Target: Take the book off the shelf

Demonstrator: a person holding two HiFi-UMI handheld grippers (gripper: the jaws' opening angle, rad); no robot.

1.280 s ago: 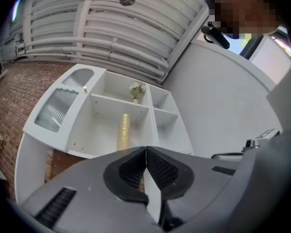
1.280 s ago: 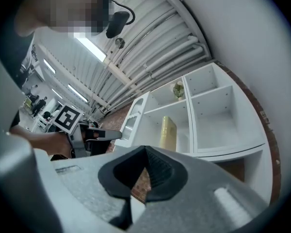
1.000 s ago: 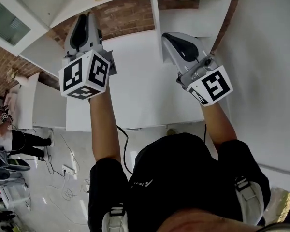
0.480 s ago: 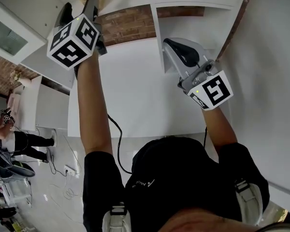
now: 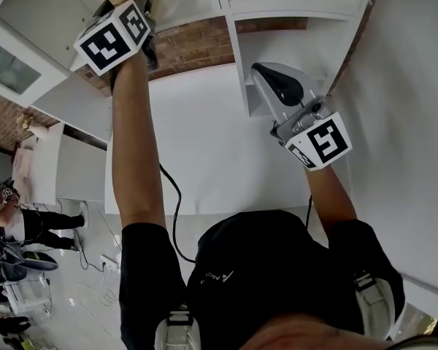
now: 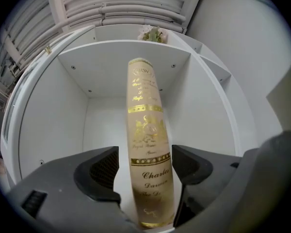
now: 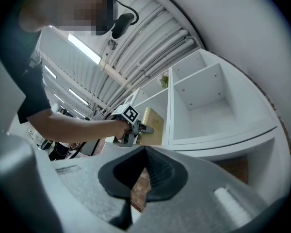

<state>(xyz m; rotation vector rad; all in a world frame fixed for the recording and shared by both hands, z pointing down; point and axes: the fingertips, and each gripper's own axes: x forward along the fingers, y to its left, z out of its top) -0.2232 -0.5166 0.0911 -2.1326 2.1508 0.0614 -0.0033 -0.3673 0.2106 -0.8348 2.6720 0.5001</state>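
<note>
red brick wall (image 5: 193,39) behind a white counter (image 5: 204,144); down left, a bystander in dark trousers (image 5: 36,221) stands on the pale floor (image 5: 73,297) near a white power strip (image 5: 109,262); white pipes (image 6: 136,4) run overhead

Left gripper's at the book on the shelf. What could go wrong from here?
1. The left gripper is opening its jaws with the spine of the book between them, pads clear of it; closing off-centre could nudge rather than grip it.
2. The book stands alone in its shelf compartment, nothing beside it, so a push may tip it.
3. The right gripper is shut and away from the book, unlikely to catch a slip.
</note>
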